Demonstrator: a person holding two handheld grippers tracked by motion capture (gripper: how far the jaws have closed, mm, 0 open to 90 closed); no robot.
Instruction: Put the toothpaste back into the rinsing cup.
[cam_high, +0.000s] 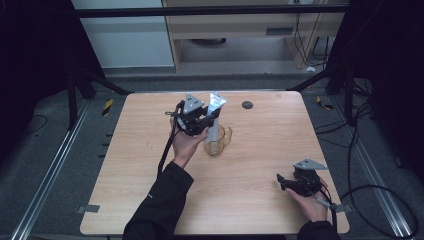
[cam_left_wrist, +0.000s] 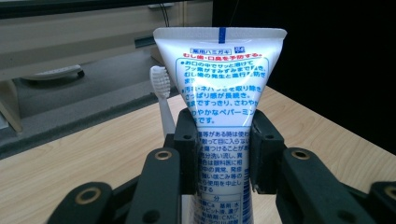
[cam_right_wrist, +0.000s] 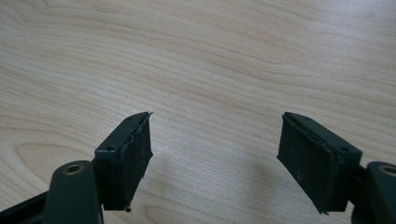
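Right above the clear cup (cam_high: 218, 141), near the middle of the bench (cam_high: 260, 165), my left claw (cam_high: 199, 121) is clamped on a toothpaste tube (cam_high: 215, 116), both pads squeezing its sides about halfway up, crimped end on top. The tube stands nearly upright with its lower end at the cup's mouth; in the left gripper view a toothbrush (cam_left_wrist: 161, 93) pokes up just behind it, so I judge the brush already stands in the cup. My right claw (cam_high: 286, 181) rests well away from the cup toward the near right corner, jaws apart, holding nothing.

The risks I see: the tube is soft, so too hard a pinch could force paste out. If I lower it off-centre, its end may catch the rim or shove the toothbrush and tip the light cup. Nothing steadies that cup.
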